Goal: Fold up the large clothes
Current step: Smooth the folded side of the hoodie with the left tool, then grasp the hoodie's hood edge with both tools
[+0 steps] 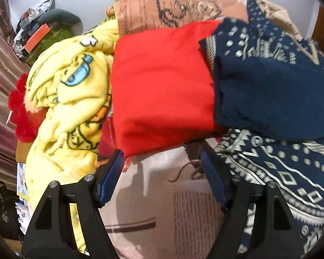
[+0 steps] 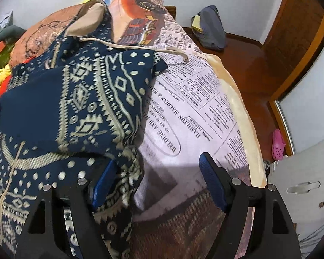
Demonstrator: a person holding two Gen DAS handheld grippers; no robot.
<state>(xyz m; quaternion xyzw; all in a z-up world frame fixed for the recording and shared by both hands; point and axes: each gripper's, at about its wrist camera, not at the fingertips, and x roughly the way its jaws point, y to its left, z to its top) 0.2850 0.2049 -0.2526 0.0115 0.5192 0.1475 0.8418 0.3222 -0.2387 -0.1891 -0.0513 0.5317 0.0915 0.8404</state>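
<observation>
Soft patterned navy hoodie, bunched

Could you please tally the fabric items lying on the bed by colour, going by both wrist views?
Navy patterned: 1, the hooded garment
Red: 1, the folded cloth
Yellow: 1, the cartoon-print blanket
Total: 3
Not counted: the newspaper-print bedspread beneath them, and the fuzzy red item at the left edge, too hidden to identify.
</observation>
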